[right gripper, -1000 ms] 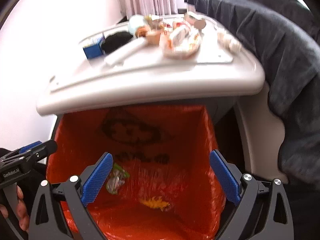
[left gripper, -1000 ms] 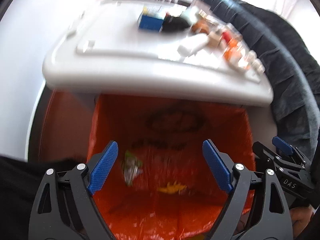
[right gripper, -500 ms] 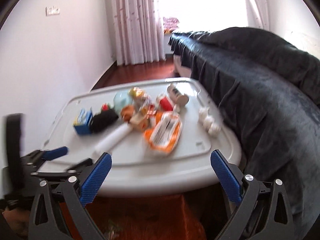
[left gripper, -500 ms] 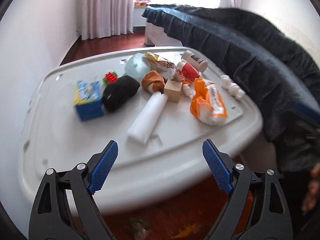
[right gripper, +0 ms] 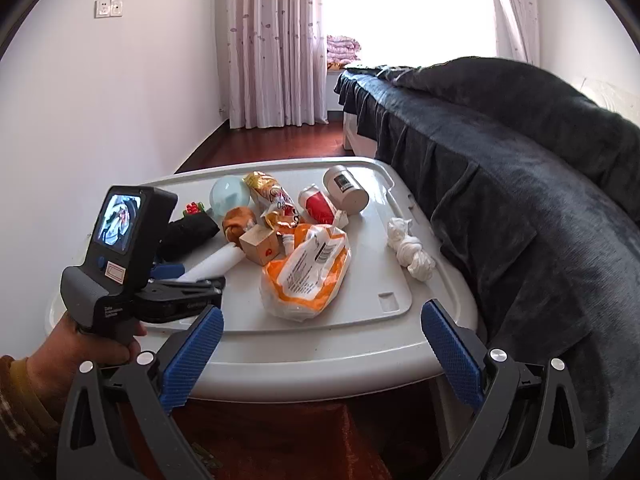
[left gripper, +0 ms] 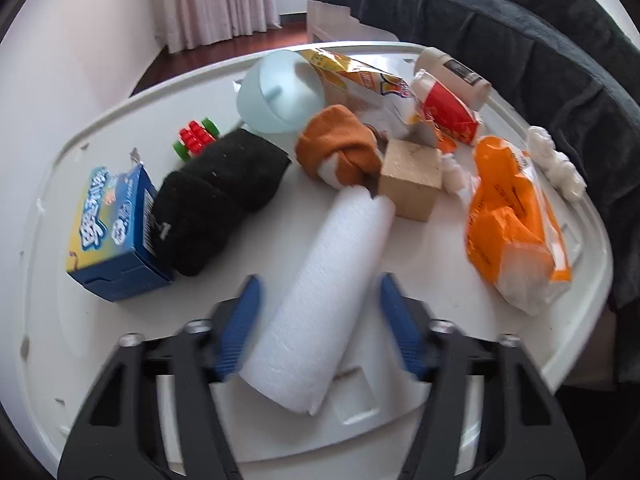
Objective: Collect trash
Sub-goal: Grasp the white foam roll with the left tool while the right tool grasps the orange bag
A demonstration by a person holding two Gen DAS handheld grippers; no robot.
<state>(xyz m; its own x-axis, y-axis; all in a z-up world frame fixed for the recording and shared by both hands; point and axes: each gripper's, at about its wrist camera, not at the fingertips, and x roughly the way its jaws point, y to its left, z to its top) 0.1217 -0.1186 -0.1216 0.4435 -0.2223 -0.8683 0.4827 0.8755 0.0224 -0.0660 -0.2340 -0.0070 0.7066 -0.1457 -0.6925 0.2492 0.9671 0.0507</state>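
Left gripper (left gripper: pixel 320 320) jaws closing around the white foam roll (left gripper: pixel 320 312), pads not yet pressing. Right gripper (right gripper: pixel 320 356) wide, empty, short of the counter (right gripper: pixel 320 344).

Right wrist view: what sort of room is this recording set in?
Most likely a bedroom in a home. A bed under a dark grey plush blanket runs along one side, pale pink curtains hang at a bright window, and the floor is reddish wood.

Foam roll (left gripper: pixel 328 300) on tray (left gripper: pixel 100 312), box (left gripper: pixel 116 236) left, bag (left gripper: pixel 516 236) right
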